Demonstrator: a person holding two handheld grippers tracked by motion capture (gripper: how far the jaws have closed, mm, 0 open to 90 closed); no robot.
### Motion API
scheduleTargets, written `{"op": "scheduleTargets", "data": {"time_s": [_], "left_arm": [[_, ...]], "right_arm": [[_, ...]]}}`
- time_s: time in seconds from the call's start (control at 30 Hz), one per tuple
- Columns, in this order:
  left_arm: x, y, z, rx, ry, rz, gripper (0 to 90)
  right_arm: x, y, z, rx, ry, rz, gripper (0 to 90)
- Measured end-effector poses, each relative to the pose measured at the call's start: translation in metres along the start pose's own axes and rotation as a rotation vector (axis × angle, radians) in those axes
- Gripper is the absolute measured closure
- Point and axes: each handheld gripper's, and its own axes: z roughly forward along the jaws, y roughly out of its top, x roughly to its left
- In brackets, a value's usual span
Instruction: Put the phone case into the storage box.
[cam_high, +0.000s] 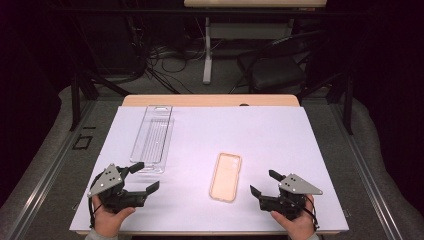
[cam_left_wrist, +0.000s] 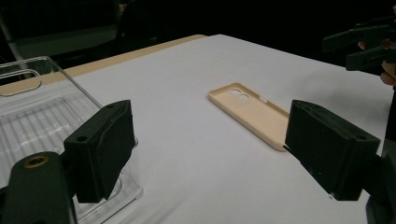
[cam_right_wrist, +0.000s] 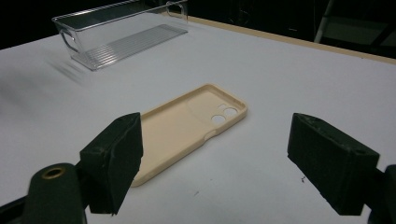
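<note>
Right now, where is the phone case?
In the high view the phone case lies flat on the white table, just left of the right gripper and right of the clear bin.

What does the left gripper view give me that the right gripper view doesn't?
Left gripper view alone: the other hand's tool at the far right edge, and the clear tray's near corner close behind its own left jaw. Right gripper view alone: the whole clear tray, handle cut-out facing the camera, and a pale table leg beyond the table. Both: the beige phone case lying hollow side up on the white table, between open jaws holding nothing.
</note>
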Motion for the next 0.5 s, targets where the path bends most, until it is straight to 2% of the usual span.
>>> {"op": "scheduleTargets", "data": {"time_s": [0.5], "left_arm": [[0.0006,-0.0006,-0.0006,0.007,0.004,-0.01,15.9]], "right_arm": [[0.0,-0.0002,0.0003,0.013,-0.011,0.0,17.0]]}}
